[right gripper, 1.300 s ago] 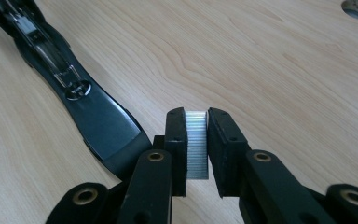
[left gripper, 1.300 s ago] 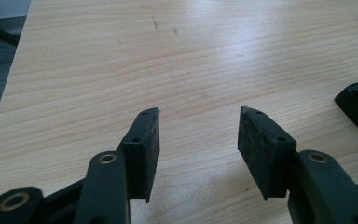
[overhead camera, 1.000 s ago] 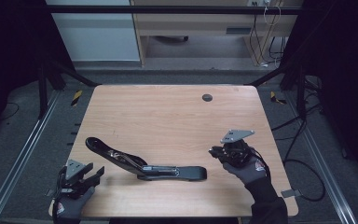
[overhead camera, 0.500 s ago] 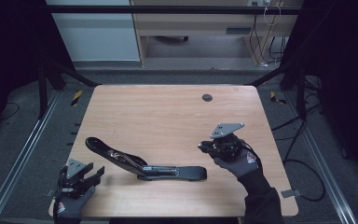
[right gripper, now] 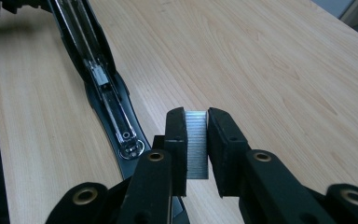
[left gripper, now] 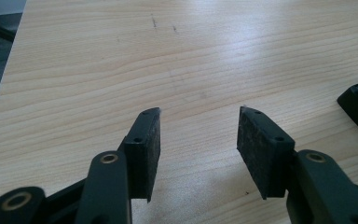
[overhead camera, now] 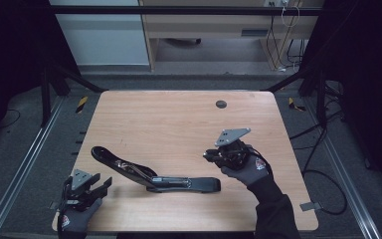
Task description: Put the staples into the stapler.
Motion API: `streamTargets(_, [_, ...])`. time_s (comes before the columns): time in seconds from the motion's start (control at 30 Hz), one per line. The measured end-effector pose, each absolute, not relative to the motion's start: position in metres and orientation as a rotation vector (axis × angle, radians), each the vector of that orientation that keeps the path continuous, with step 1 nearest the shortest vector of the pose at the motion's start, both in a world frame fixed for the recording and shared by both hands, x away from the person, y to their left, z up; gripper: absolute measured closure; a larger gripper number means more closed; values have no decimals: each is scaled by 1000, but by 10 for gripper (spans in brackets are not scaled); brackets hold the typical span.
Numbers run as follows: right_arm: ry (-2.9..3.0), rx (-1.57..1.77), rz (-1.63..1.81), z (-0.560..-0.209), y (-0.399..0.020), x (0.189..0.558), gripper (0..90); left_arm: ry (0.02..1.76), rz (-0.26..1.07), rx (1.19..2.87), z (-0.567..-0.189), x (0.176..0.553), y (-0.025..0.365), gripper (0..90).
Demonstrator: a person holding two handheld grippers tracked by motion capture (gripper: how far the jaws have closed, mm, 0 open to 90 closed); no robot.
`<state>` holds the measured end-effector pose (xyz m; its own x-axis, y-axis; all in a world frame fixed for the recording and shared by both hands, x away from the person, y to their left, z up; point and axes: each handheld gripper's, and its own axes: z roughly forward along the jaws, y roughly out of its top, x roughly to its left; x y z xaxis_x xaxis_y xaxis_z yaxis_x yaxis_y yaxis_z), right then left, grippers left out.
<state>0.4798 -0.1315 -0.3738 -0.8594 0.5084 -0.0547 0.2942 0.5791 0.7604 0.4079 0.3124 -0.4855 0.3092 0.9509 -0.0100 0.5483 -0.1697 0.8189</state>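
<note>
The silver strip of metal staples point(right gripper: 196, 144) sits clamped between the two black pads of your right gripper point(right gripper: 196, 140), standing on edge with its ribbed face toward the camera. In the high view that right gripper point(overhead camera: 214, 156) hangs above the right half of the light wooden tabletop point(overhead camera: 179, 124), jaws pointing left, with your gloved right hand point(overhead camera: 248, 169) behind it.

Just beyond the strip lies the long black stapler point(right gripper: 105, 88), opened out flat, its shiny staple channel facing up. From above, the stapler point(overhead camera: 154, 175) stretches across the near middle of the tabletop, one arm angling up toward the left, the other lying level toward the right.

Your left gripper point(overhead camera: 99, 184) rests at the near left corner, well apart from the stapler. Its jaws stand released, with bare wood between the pads point(left gripper: 144, 149).
</note>
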Motion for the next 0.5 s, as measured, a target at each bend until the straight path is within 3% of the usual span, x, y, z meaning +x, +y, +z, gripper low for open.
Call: streamTargets(0.5, [2598, 540, 1150, -366, -103, 488, 783, 1329, 693, 1842, -485, 406, 313, 493])
